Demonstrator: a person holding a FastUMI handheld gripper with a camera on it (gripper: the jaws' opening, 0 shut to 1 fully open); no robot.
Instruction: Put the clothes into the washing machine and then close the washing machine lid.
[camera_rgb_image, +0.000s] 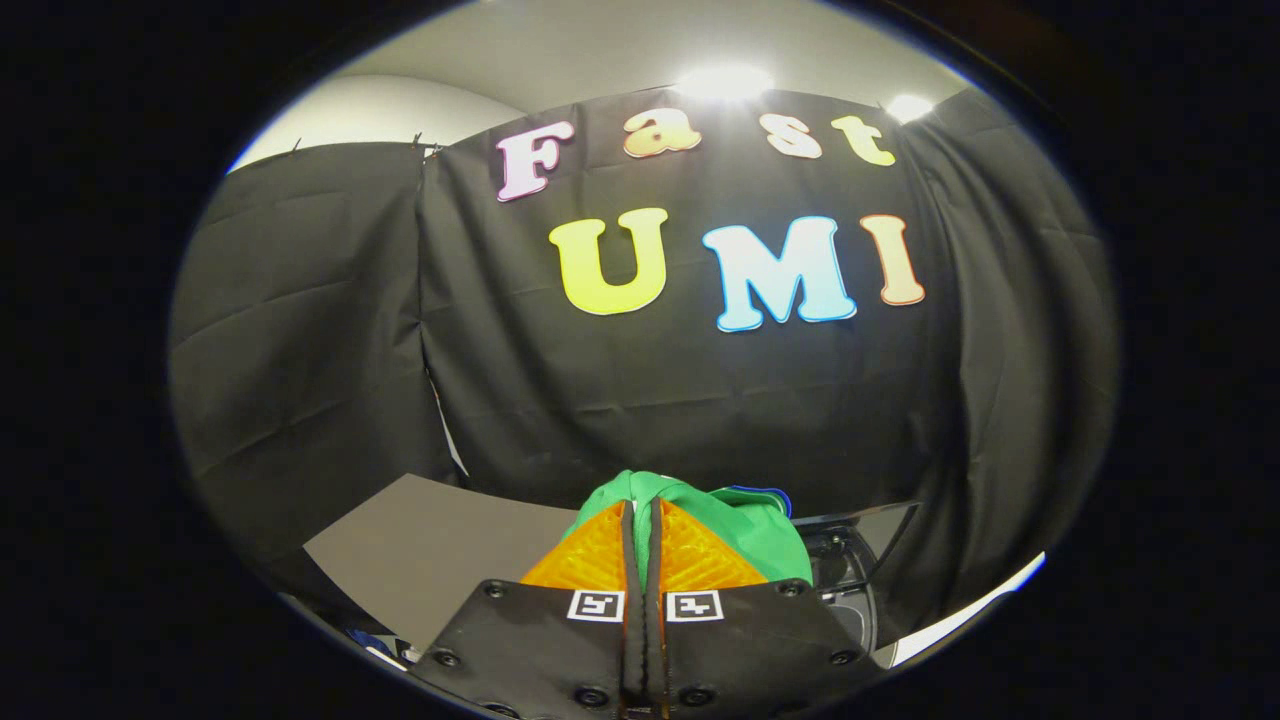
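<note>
Tongs (640, 515) clamped on green garment (740, 525), low centre of frame. Washing machine (850, 570) open at lower right. Loading and lid-closing apparently both remain.

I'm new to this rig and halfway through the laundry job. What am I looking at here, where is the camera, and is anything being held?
The camera rides on the hand-held gripper and looks forward along its two fingers, which show at the bottom of the gripper view. A person carries it; there is no robot arm. The fingers are nearly together, pinching a green garment that bunches up around and just beyond their tips. Past the garment to the right is a dark glossy part with a round opening, probably the washing machine with its lid up, though I cannot be sure. A flat grey surface lies to the left, and the booth's black cloth wall stands behind.
</note>
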